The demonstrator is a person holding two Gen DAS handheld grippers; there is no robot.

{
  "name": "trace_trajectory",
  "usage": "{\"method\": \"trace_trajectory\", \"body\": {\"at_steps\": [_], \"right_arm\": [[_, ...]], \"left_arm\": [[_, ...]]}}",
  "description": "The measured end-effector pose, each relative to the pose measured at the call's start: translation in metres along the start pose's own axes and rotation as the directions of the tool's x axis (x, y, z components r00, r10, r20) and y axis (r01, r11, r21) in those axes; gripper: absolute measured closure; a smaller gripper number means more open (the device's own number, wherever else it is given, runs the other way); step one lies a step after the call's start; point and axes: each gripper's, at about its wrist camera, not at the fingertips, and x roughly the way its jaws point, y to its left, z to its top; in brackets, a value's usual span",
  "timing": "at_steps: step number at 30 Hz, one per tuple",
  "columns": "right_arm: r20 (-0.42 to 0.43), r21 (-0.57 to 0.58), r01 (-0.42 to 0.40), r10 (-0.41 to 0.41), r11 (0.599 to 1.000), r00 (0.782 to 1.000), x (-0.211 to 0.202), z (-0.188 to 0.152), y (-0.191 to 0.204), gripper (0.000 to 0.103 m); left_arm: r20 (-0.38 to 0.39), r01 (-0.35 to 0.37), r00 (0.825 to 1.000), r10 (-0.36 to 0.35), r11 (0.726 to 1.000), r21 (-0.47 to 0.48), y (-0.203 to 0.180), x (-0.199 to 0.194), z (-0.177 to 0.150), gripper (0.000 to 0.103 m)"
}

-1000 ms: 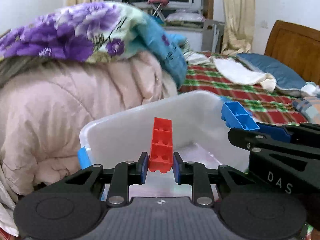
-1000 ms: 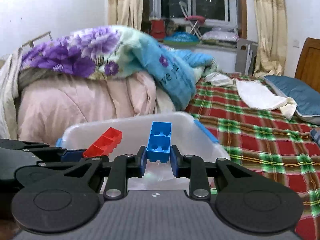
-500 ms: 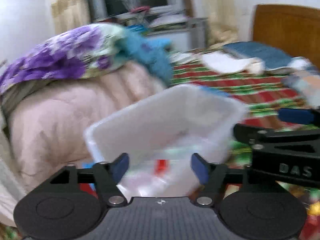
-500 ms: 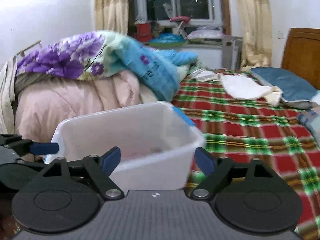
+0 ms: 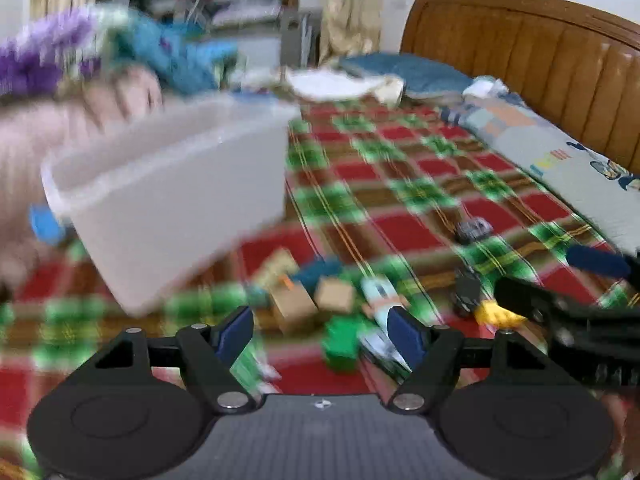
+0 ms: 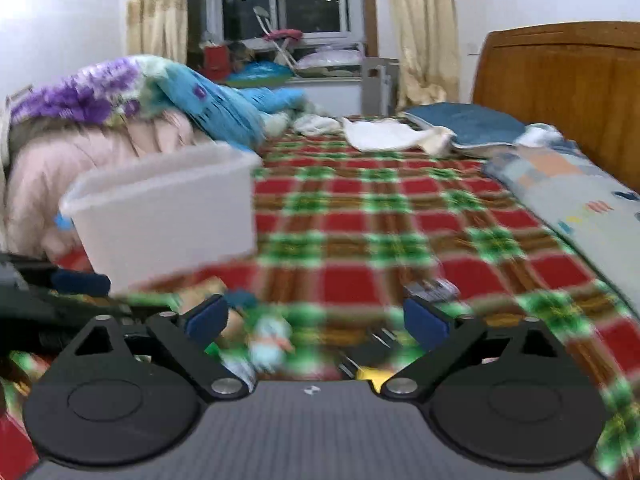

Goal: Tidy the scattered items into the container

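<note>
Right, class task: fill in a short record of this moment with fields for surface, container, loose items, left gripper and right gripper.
surface: red and green checked blanket on a bed
container: white plastic tub, standing on the blanket
loose items: small toys scattered on the blanket beside the tub, blurred
left gripper: open, nothing between its jaws
right gripper: jaws opening, nothing held

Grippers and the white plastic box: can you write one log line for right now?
left gripper: open, empty | right gripper: opening, empty | white plastic box: on plaid blanket | scattered small toys: outside box
</note>
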Motion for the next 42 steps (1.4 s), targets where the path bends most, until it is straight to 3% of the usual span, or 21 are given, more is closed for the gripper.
{"method": "trace_trajectory", "body": {"at_steps": [5, 10, 17, 22, 25, 29, 33, 35, 37, 41, 42], "right_arm": [[-0.014, -0.051, 0.074, -0.075, 0.996, 0.997, -0.012, -0.036, -0.016, 0.028], [-0.077, -0.042, 0.074, -0.077, 0.996, 0.994, -0.002, -0.057, -0.032, 0.046], [-0.054, 0.011, 0.061, -0.061, 0.998, 0.997, -0.002, -0.067, -0.048, 0.046], [-0.060, 0.005, 0.006, -0.006, 1.000, 0.998, 0.008, -0.070, -0.043, 0.046], [-0.069, -0.017, -0.022, 0.021, 1.000, 0.997, 0.013, -0.075, -0.036, 0.047], [-0.080, -0.015, -0.040, 0.039, 0.999, 0.996, 0.018, -0.077, -0.031, 0.046], [-0.074, -0.030, -0.040, 0.038, 0.999, 0.997, 0.017, -0.077, -0.026, 0.046], [-0.071, -0.035, -0.035, 0.032, 0.999, 0.997, 0.017, -0.078, -0.025, 0.046], [-0.074, -0.032, -0.034, 0.031, 0.999, 0.997, 0.018, -0.077, -0.023, 0.046], [-0.075, -0.040, -0.023, 0.020, 0.999, 0.997, 0.021, -0.078, -0.021, 0.046], [-0.073, -0.044, -0.025, 0.022, 0.999, 0.997, 0.023, -0.077, -0.020, 0.046]], "left_arm": [[-0.048, 0.073, 0.996, -0.073, 0.997, -0.017, -0.022, 0.010, -0.023, 0.033], [-0.139, 0.097, 0.985, -0.107, 0.992, -0.078, -0.041, 0.030, -0.040, 0.060], [-0.152, 0.025, 0.988, -0.039, 0.995, -0.095, -0.054, 0.053, -0.036, 0.060], [-0.149, -0.004, 0.989, -0.016, 0.991, -0.137, -0.053, 0.068, -0.029, 0.061], [-0.131, 0.031, 0.990, -0.051, 0.988, -0.154, -0.043, 0.066, -0.034, 0.065], [-0.119, 0.036, 0.992, -0.040, 0.999, -0.036, -0.041, 0.058, -0.041, 0.067], [-0.076, 0.060, 0.995, -0.061, 0.998, -0.015, -0.033, 0.049, -0.047, 0.067], [-0.048, 0.094, 0.994, -0.096, 0.995, -0.028, -0.028, 0.047, -0.052, 0.066], [-0.046, 0.104, 0.993, -0.106, 0.994, -0.037, -0.030, 0.049, -0.053, 0.055], [-0.040, 0.053, 0.998, -0.055, 0.998, -0.046, -0.041, 0.053, -0.053, 0.054], [-0.038, 0.037, 0.999, -0.039, 0.998, -0.048, -0.042, 0.054, -0.054, 0.062]]}}
